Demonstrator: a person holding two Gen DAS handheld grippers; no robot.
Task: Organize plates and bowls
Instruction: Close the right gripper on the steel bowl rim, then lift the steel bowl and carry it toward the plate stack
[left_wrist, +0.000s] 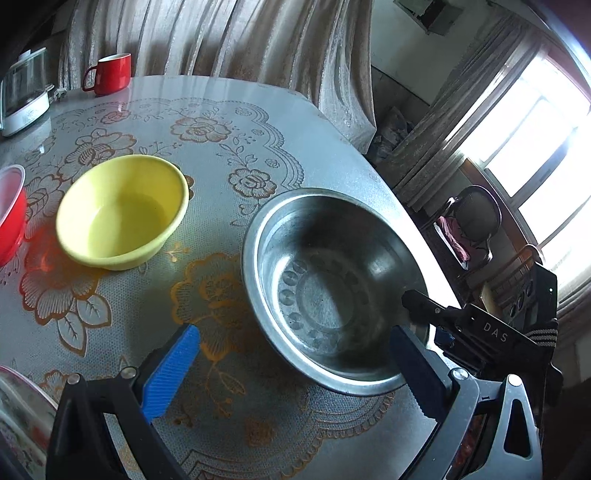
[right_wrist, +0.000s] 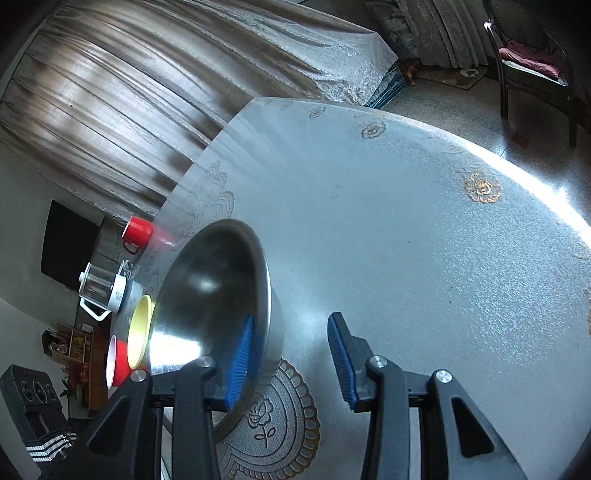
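Steel bowl (left_wrist: 332, 291) sat near table (left_wrist: 229, 96) edge. Right gripper (right_wrist: 291, 360) straddled its rim, jaws apart. Left gripper (left_wrist: 295, 373) open, idle. Next, probably: clamp, stack with yellow bowl (left_wrist: 122, 210).

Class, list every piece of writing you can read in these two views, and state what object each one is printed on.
"DAS": white letters on the black body of the right gripper, seen in the left wrist view beside the steel bowl.
Small dark print on the white base of the glass kettle in the right wrist view: too small to read.
No other writing is visible.
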